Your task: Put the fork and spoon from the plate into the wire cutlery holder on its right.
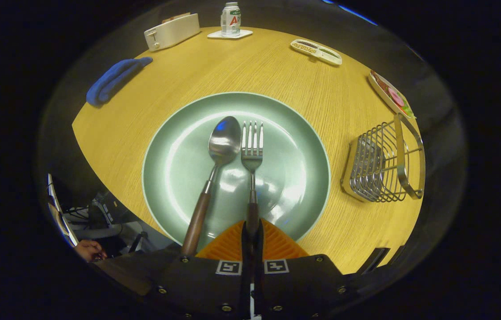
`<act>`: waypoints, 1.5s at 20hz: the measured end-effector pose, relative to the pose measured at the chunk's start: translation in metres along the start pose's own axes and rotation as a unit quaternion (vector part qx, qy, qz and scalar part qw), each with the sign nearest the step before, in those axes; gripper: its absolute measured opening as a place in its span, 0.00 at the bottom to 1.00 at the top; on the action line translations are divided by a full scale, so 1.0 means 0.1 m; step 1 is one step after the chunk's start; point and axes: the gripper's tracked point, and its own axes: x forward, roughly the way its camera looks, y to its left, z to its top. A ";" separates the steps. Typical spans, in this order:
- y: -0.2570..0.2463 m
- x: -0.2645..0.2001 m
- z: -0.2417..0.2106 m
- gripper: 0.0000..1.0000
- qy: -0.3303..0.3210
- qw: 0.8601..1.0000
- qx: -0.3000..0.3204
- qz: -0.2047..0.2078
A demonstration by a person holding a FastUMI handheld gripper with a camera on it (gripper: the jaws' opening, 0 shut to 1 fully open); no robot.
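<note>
A green plate (286, 133) lies on the wooden table just ahead of me. On it rest a spoon (219, 155) and a fork (252, 155), both with dark wooden handles, bowl and tines pointing away. My gripper (252, 235) is shut on the fork's handle end, both fingers pressed against it. The spoon lies just left of the fork, its handle reaching past my left finger. The wire cutlery holder (383, 164) stands on the table to the right of the plate.
A blue cloth (114, 80) lies at the far left. A white toaster (171, 31), a can on a coaster (230, 20), a small tray (316, 51) and a patterned dish (391, 94) ring the table's far edge. A person's hand (90, 250) shows below the table at left.
</note>
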 end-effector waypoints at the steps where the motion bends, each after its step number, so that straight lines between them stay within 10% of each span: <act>1: -0.02 -0.02 -0.04 0.04 0.004 1.000 -0.004 0.005; 10: -0.41 -0.77 -0.05 0.04 0.068 0.996 -0.040 0.050; 30: -1.90 -1.55 -0.09 0.04 0.219 0.973 -0.063 -0.024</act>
